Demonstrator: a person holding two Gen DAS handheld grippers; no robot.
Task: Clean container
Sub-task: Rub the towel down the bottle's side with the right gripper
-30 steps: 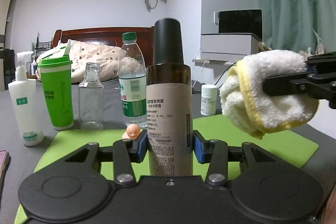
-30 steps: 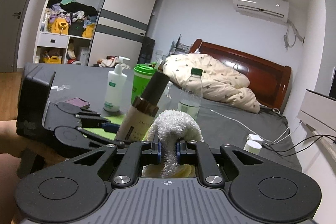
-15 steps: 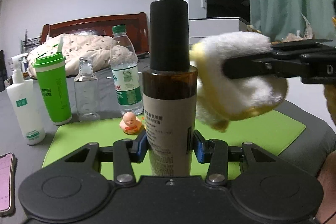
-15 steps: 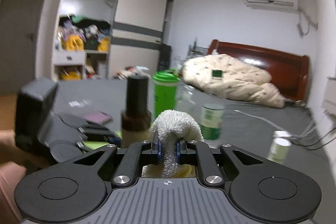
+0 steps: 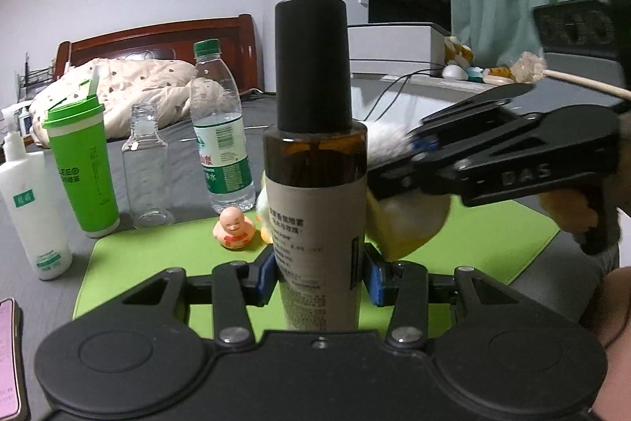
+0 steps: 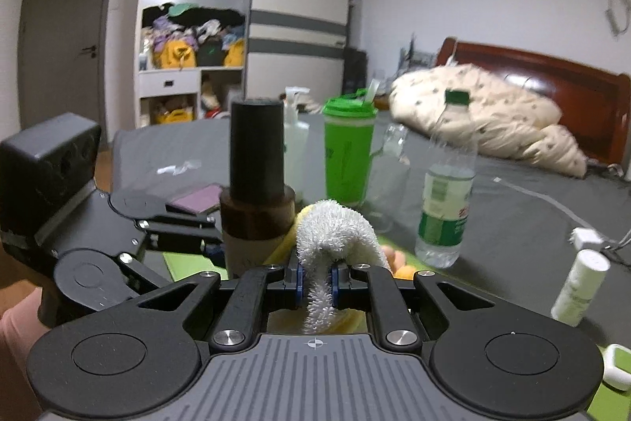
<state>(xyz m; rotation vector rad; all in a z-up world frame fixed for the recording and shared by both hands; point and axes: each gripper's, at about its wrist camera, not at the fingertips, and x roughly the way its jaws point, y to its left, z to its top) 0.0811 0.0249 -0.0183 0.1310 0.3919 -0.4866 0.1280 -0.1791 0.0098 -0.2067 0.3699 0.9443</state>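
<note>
White pump bottle (image 5: 33, 208), green tumbler (image 5: 79, 168), empty clear bottle (image 5: 146, 168), water bottle (image 5: 221, 129) lined up behind green mat (image 5: 493, 235). Amber spray bottle (image 5: 315, 184) upright over mat, clamped in left gripper (image 5: 317, 273). Right of it, right gripper (image 6: 315, 281) clamped on white-and-yellow cloth (image 6: 335, 227), cloth pressed against bottle's side.

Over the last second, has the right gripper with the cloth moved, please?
Yes. In the left wrist view the right gripper brought the cloth leftwards, up against the brown spray bottle.
</note>
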